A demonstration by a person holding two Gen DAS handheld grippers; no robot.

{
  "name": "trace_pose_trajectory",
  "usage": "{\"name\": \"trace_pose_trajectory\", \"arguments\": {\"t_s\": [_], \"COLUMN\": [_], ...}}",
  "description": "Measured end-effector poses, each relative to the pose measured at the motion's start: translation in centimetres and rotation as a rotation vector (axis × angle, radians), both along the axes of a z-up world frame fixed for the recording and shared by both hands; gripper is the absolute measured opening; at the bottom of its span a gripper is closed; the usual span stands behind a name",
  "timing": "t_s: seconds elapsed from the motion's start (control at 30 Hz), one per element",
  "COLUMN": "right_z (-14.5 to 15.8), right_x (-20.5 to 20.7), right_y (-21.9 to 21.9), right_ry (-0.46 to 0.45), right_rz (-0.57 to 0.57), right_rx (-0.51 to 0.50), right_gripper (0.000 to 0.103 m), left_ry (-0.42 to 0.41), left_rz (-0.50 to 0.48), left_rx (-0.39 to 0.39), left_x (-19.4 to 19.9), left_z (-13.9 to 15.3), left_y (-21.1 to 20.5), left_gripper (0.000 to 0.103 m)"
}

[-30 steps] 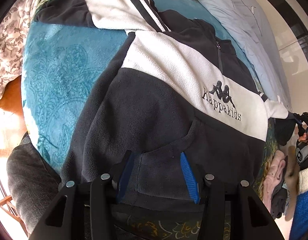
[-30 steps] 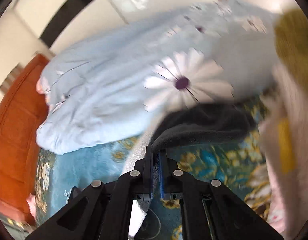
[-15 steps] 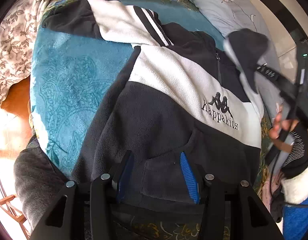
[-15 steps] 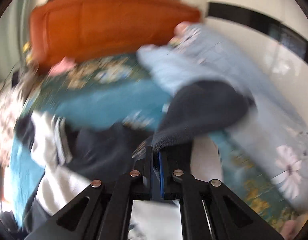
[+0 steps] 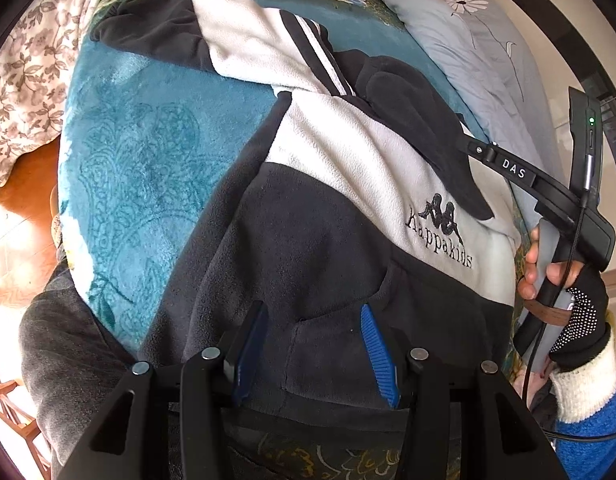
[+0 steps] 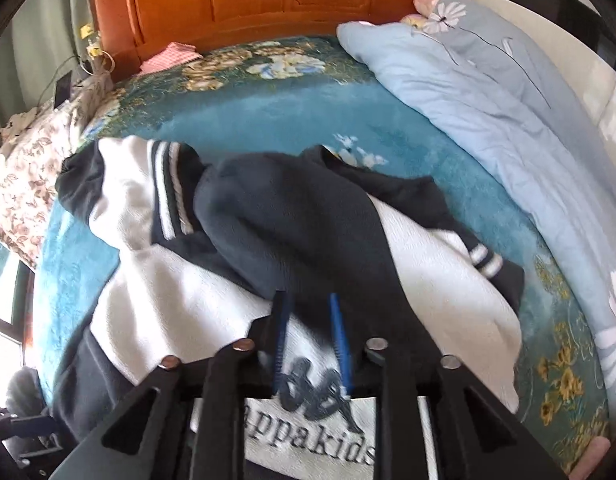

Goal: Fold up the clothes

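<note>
Fleece pullover (image 5: 348,208) lies flat on the teal blanket (image 5: 140,168); its right sleeve (image 6: 292,224), out to the side 1 s ago, is now folded across the chest. Right gripper (image 6: 308,336), clamped on the cuff before, now has jaws apart with the sleeve released; left gripper (image 5: 312,344) unchanged, jaws spread over the hem.

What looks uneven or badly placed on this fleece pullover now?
The right sleeve lies folded across the fleece pullover at a slant, its dark cuff bunched over the white chest band. The left sleeve is spread out on the teal blanket.
</note>
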State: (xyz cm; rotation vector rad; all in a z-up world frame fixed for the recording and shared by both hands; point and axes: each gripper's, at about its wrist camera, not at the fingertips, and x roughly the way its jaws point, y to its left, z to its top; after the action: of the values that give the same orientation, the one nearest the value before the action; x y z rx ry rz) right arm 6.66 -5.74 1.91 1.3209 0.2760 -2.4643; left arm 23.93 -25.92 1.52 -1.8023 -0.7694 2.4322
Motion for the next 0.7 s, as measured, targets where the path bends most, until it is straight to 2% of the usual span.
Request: {"name": "trace_pose_trajectory", "arguments": {"t_s": [0.07,0.23,0.37,0.47,0.6,0.7], "right_z": [0.4,-0.5,-3.2,-4.8,-4.8,-3.0], "right_x": [-0.3,-1.2,-3.2,-4.6,-5.9,-6.3], "right_y": [-2.0,-8.0,-10.4,-10.5,-9.2,-8.5], "right_ry": [0.007,0.036,-0.025,-0.095,-0.140,-0.164], "right_rz": [0.048,0.212,0.229,0.199,0.131,0.101], "right_rx": [0.000,0.097,0.177,0.223,0.167,0.028], "right_gripper": [0.044,0.045,0.045,0.044,0.011,0.010], "left_ry": [0.011,0.028,0.035,0.034,0.029,0.037], "left_rz": [0.012,0.053,0.116,0.182,0.272,0.331], "left_rx": [0.008,0.039,0.070,0.096,0.138,0.159], "left_x": [-0.1,-0.4,-0.6,-0.8,-1.0,-1.3], "left_z": [0.2,0.6,0.6,0.2,-0.7,-1.3], "left_y": [-0.4,-1.9,-4.2,-6.6,-9.8,-12.4], "left_gripper": [0.053,0.053,0.053,0.053,0.055,0.055]}}
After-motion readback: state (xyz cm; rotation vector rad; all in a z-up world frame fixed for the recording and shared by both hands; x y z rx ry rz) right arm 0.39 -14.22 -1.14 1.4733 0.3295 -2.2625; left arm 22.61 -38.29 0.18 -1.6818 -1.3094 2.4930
